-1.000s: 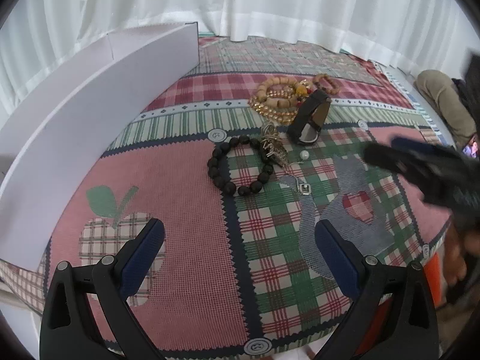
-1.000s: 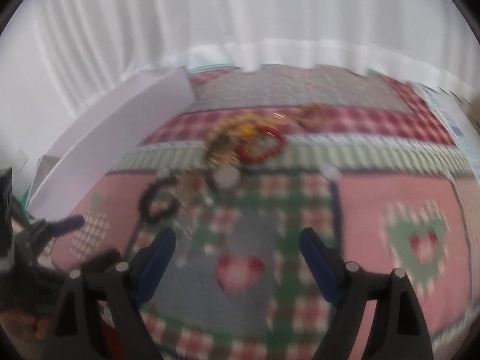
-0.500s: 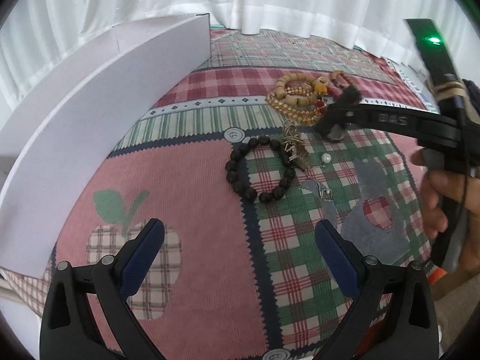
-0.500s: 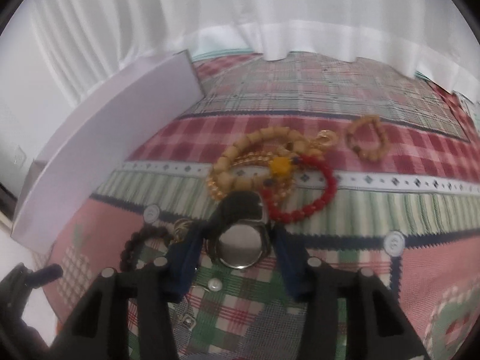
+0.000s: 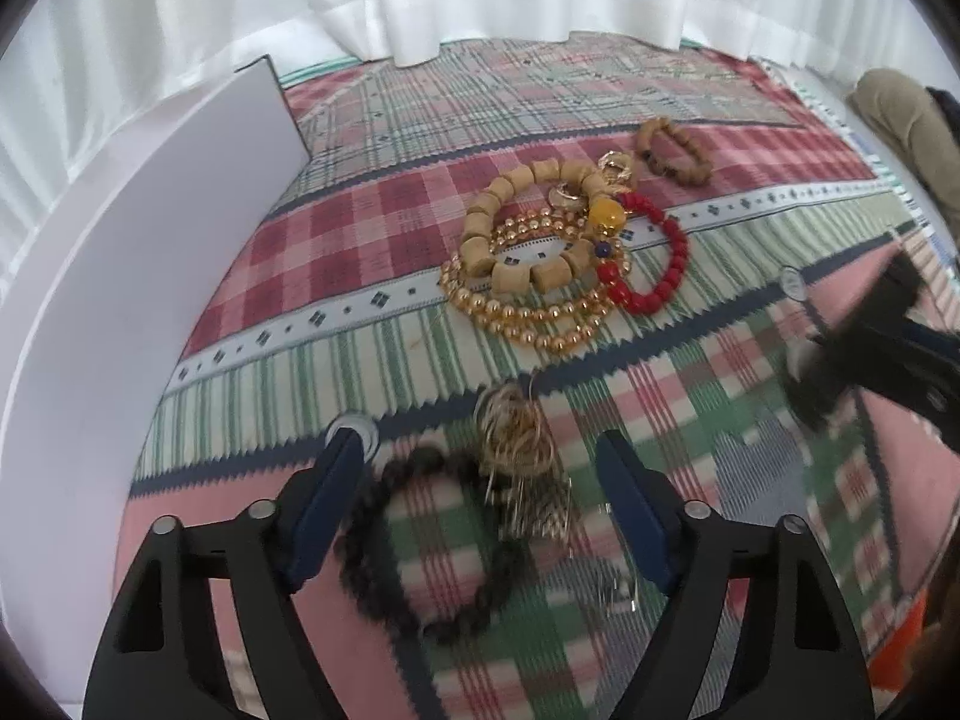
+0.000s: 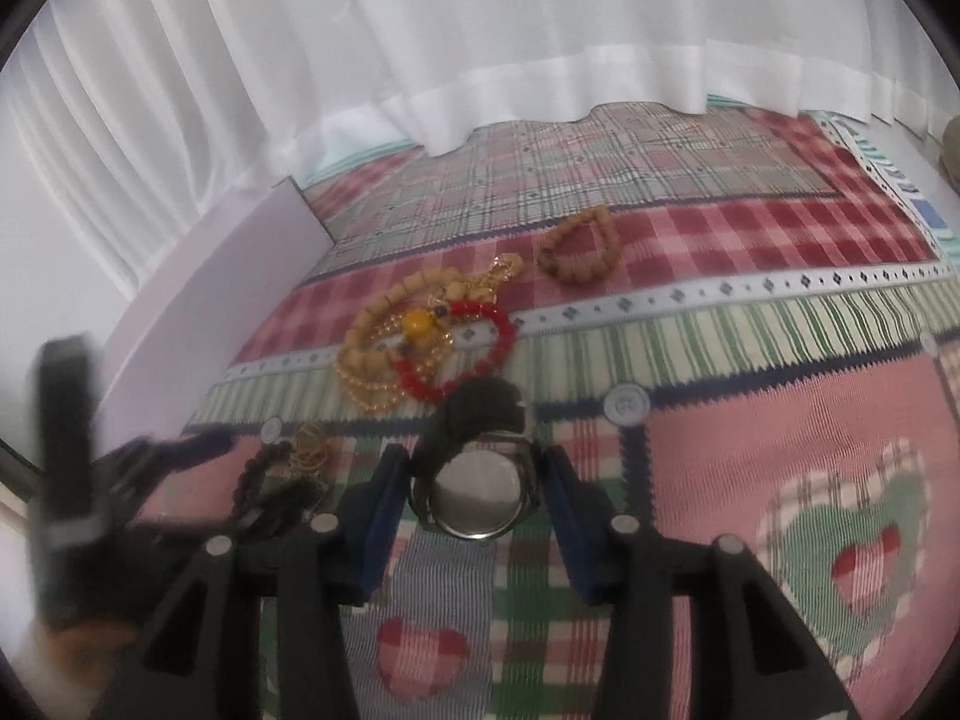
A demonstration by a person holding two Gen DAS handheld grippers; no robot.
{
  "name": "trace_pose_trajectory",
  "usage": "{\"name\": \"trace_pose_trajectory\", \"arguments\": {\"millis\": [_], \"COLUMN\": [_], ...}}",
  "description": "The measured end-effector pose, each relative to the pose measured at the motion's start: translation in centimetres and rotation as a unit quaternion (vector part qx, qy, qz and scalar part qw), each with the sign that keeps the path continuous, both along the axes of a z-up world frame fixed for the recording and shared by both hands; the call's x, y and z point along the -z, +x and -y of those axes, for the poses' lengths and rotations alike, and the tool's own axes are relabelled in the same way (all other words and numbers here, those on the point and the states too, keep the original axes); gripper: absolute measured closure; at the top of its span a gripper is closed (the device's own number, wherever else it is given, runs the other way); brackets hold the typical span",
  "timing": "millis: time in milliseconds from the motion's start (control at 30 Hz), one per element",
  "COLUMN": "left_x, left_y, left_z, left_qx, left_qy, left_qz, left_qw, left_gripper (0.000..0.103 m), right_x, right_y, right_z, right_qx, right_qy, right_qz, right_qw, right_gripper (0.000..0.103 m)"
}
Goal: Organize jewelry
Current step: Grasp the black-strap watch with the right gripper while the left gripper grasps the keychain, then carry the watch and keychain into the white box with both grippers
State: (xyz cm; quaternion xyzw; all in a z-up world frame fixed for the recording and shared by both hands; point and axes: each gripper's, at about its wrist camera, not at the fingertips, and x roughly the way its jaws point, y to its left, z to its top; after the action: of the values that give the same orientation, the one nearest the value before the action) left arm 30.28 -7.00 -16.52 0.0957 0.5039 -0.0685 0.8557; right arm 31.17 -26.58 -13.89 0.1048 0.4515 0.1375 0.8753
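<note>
Right tongs carry the watch while the left tongs close in on the black bead bracelet

The right tongs (image 6: 471,495) are clenched on the watch (image 6: 474,498), its round case pinched side to side so the strap (image 6: 480,405) hangs free above the quilted cloth (image 5: 360,228), clear of the other pieces. Just nearer than the heap of tan, gold and red bracelets (image 5: 558,258), the left tongs (image 5: 480,504) straddle the black bead bracelet (image 5: 420,546) and the tangle of gold wire earrings (image 5: 516,438); their jaws have just been narrowing but press on nothing yet. Judging by this, a pickup comes next, and the earrings resting on the beads may come along. Left of the heap stands the white box (image 5: 150,276), well apart; open cloth lies between, and the small brown bracelet (image 5: 672,150) sits just beyond.
</note>
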Motion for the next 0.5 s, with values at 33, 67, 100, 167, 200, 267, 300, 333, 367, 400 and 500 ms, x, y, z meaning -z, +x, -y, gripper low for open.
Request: {"name": "trace_pose_trajectory", "arguments": {"millis": [33, 67, 100, 167, 200, 267, 300, 333, 367, 400, 500], "left_x": [0.2, 0.3, 0.4, 0.5, 0.3, -0.6, -1.1, -1.7, -2.5, -3.2, -5.6], "left_y": [0.3, 0.4, 0.4, 0.2, 0.3, 0.1, 0.1, 0.1, 0.0, -0.1, -0.6], "left_z": [0.3, 0.5, 0.8, 0.8, 0.9, 0.3, 0.1, -0.3, -0.6, -1.0, -2.1], "left_qx": [0.002, 0.004, 0.01, 0.02, 0.02, 0.019, 0.018, 0.017, 0.015, 0.013, 0.005], "left_qy": [0.001, 0.004, 0.006, -0.002, -0.009, -0.038, -0.05, -0.065, -0.079, -0.094, -0.13], "left_qz": [-0.002, -0.003, -0.006, -0.015, -0.017, -0.021, -0.022, -0.021, -0.02, -0.018, -0.008], "left_qw": [1.0, 1.0, 0.9999, 0.9997, 0.9996, 0.9989, 0.9983, 0.9975, 0.9965, 0.9953, 0.9915], "left_gripper": [0.029, 0.033, 0.049, 0.082, 0.083, 0.084, 0.086, 0.088, 0.088, 0.089, 0.089], "right_x": [-0.1, -0.2, -0.3, -0.5, -0.6, -0.9, -1.1, -1.3, -1.4, -1.7, -2.4], "right_y": [-0.3, -0.4, -0.7, -0.9, -1.1, -1.4, -1.5, -1.7, -1.8, -2.0, -2.4], "right_z": [0.1, 0.2, 0.4, 0.5, 0.6, 0.8, 0.8, 0.9, 0.9, 1.0, 1.2], "right_qx": [0.0, 0.0, 0.0, 0.002, 0.002, 0.003, 0.002, 0.003, 0.003, 0.004, 0.006], "right_qy": [0.002, 0.003, 0.005, 0.007, 0.007, 0.005, 0.005, 0.006, 0.007, 0.009, 0.023], "right_qz": [0.001, 0.002, 0.004, 0.005, 0.006, 0.009, 0.01, 0.011, 0.012, 0.014, 0.019], "right_qw": [1.0, 1.0, 1.0, 1.0, 1.0, 1.0, 1.0, 1.0, 1.0, 1.0, 1.0], "right_gripper": [0.057, 0.057, 0.057, 0.057, 0.057, 0.057, 0.057, 0.057, 0.057, 0.057, 0.057]}}
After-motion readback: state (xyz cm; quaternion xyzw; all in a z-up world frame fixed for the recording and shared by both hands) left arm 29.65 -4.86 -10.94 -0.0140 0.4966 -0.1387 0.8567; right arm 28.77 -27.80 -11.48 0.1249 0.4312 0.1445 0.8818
